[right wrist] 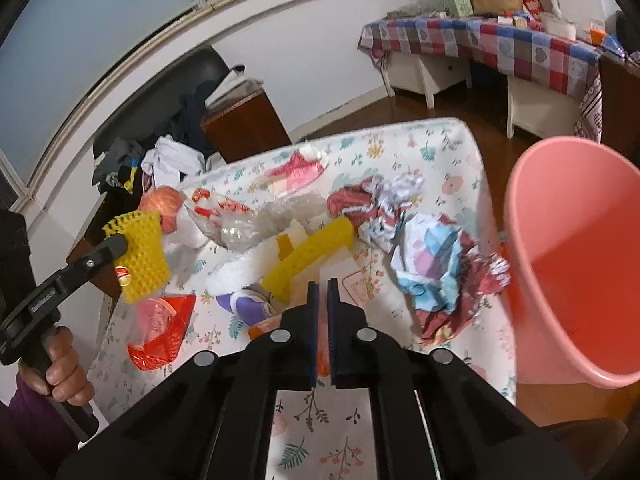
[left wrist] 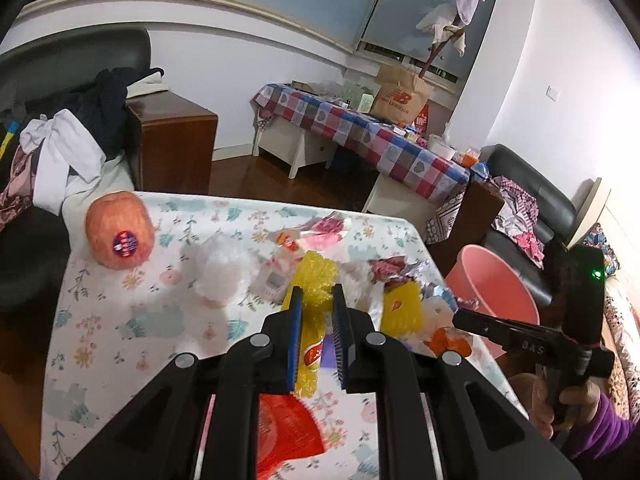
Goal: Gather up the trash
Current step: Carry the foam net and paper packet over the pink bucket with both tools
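My left gripper [left wrist: 316,292] is shut on a yellow foam fruit net [left wrist: 312,320] and holds it above the floral table [left wrist: 120,320]; the net also shows in the right wrist view [right wrist: 140,256]. My right gripper [right wrist: 323,286] is nearly shut with nothing clearly between the pads, over the table's near edge. Trash lies on the table: a second yellow net [right wrist: 312,252], crumpled paper wrappers [right wrist: 436,264], clear plastic [right wrist: 256,224], a red plastic piece [right wrist: 164,328]. A pink bin [right wrist: 580,264] stands at the table's right side, also in the left wrist view [left wrist: 492,292].
An apple in a pink foam net [left wrist: 120,236] sits at the table's far left. A dark chair with clothes [left wrist: 60,152] stands behind it, a brown cabinet [left wrist: 176,140] beside. A checked-cloth table [left wrist: 360,128] and a black sofa [left wrist: 532,200] lie beyond.
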Demonstrator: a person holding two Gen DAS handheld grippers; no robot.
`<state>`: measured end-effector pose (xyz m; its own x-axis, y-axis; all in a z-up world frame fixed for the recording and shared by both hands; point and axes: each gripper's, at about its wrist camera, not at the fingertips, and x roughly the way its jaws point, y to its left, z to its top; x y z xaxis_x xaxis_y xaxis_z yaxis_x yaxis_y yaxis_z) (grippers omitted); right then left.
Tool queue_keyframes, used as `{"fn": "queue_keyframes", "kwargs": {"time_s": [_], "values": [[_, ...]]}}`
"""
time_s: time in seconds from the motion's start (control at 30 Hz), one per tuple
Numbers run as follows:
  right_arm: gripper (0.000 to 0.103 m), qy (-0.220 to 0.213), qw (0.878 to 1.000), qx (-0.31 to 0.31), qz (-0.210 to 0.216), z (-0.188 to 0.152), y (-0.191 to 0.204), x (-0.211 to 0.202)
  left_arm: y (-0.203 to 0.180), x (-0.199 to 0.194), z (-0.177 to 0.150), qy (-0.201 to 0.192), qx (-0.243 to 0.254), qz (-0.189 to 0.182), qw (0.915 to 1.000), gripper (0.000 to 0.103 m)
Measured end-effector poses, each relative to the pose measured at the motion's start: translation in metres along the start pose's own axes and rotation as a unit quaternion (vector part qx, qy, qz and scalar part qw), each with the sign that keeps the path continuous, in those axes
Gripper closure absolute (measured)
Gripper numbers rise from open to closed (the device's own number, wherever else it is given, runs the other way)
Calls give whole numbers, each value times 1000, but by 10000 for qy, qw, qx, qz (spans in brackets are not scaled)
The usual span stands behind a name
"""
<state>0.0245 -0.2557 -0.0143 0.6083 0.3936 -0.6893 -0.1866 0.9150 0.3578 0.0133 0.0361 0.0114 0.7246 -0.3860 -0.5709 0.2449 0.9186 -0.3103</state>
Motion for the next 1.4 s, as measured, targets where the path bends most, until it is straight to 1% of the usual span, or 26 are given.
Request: {"fn": "queue_keyframes", "kwargs": {"time_s": [0.17,0.33,0.4,0.5,0.67,0.9,1.03,1.23,1.4], "values": [[99,-391,9991,-83,-128,7,-4,-25,-17,8,9,-35,-47,-201,9998,90],[99,-762,9959,-129,-466,11,-15,-47,-51,24,20,-38,-36,-457,9989,90],[99,-846,9947,-102,-568,12,-21,-53,-63,30,21,-29,15,-555,9985,90],[99,-985,9920,47,-787,11,-37,-64,-87,41,25,41,154,-774,9969,90],[99,-1134,9869,319,-1101,10,-64,-79,-141,60,29,109,532,-1202,9913,90],[99,-1276,9779,724,-1488,4,-105,-96,-201,83,26,184,917,-1596,9827,90],[99,-1286,9733,888,-1679,-1,-124,-97,-231,109,18,353,1126,-1633,9795,90],[99,-1191,9699,1106,-1816,-6,-146,-90,-259,143,4,601,1383,-1512,9769,90],[99,-1074,9702,1073,-1890,-11,-152,-80,-269,171,-4,824,1391,-1387,9770,90]]}}
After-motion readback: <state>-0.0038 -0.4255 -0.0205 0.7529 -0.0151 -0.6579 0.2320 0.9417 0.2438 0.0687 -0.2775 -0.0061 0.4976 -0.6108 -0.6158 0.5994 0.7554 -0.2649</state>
